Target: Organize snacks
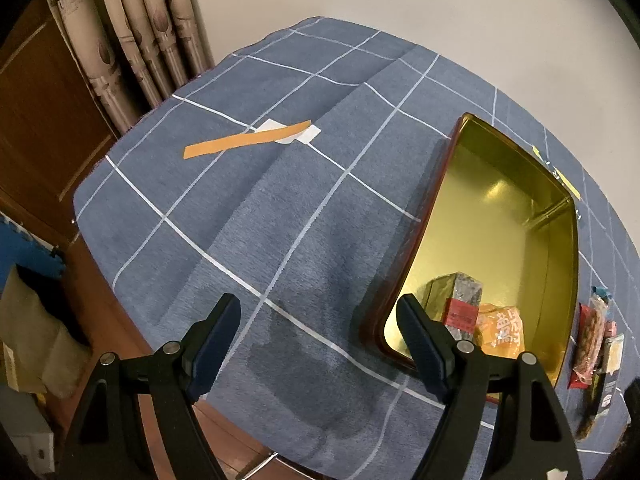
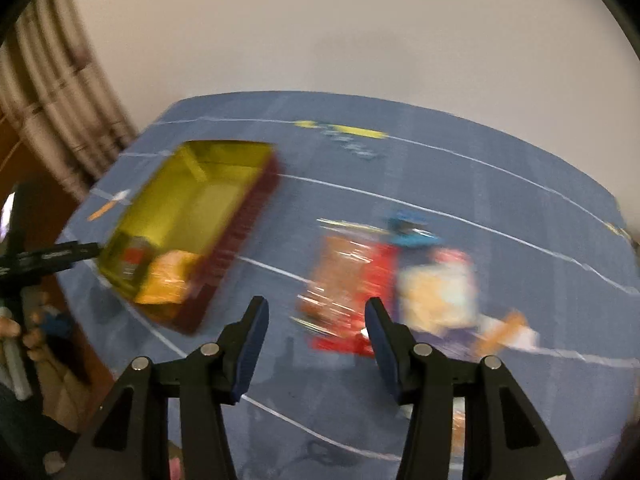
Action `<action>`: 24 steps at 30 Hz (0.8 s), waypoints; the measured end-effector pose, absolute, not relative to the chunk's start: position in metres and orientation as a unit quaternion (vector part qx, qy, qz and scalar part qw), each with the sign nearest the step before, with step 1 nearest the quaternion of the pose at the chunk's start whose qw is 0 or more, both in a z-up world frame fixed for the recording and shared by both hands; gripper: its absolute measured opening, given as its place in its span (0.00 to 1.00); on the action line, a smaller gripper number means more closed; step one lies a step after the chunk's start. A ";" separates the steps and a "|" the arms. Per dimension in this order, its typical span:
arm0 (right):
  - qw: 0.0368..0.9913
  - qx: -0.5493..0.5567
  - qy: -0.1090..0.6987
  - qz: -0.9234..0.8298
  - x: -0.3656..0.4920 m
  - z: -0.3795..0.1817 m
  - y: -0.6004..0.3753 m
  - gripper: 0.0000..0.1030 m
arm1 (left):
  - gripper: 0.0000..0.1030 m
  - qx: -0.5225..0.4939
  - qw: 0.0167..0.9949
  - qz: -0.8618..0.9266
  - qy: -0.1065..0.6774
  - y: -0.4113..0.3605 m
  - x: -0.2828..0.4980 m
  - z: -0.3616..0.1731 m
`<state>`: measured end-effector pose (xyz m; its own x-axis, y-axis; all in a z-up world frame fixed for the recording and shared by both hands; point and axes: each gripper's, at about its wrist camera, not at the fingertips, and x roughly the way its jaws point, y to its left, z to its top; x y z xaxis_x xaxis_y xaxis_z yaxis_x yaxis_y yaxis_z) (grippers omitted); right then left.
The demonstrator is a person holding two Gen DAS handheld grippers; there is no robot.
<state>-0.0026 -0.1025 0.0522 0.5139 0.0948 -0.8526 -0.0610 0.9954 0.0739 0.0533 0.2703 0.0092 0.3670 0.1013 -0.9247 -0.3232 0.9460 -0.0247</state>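
A gold-lined tin box (image 1: 500, 216) with a dark red outside stands on the blue checked cloth. In its near corner lie an orange packet (image 1: 502, 330) and a grey and red packet (image 1: 464, 304). My left gripper (image 1: 320, 320) hangs open over bare cloth just left of the box, nothing between its fingers. The right wrist view is blurred: the box (image 2: 200, 216) shows at left, a pile of loose snack packets (image 2: 360, 276) lies ahead. My right gripper (image 2: 316, 316) is open and empty above the cloth before the pile. More packets (image 1: 592, 336) lie right of the box.
An orange paper strip (image 1: 244, 140) and a white slip (image 1: 296, 132) lie on the far cloth. Yellow tags (image 2: 344, 130) sit near the far edge. A curtain (image 1: 140, 32) and a wooden cabinet (image 1: 44, 120) stand left of the table. A person's hand (image 2: 24, 332) shows at left.
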 end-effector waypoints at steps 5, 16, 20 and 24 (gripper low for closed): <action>0.858 0.027 0.512 -0.009 -0.031 0.043 -0.147 0.53 | 0.75 -0.088 0.829 0.130 0.537 0.266 0.052 0.015; 0.822 0.064 0.564 -0.042 -0.049 -0.003 -0.177 0.53 | 0.79 -0.066 0.843 0.117 0.521 0.254 0.052 0.023; 0.816 0.071 0.571 -0.049 -0.043 -0.017 -0.179 0.53 | 0.79 -0.057 0.842 0.120 0.522 0.251 0.052 0.021; 0.813 0.078 0.575 -0.050 -0.039 -0.026 -0.183 0.53 | 0.79 -0.054 0.841 0.123 0.523 0.250 0.052 0.019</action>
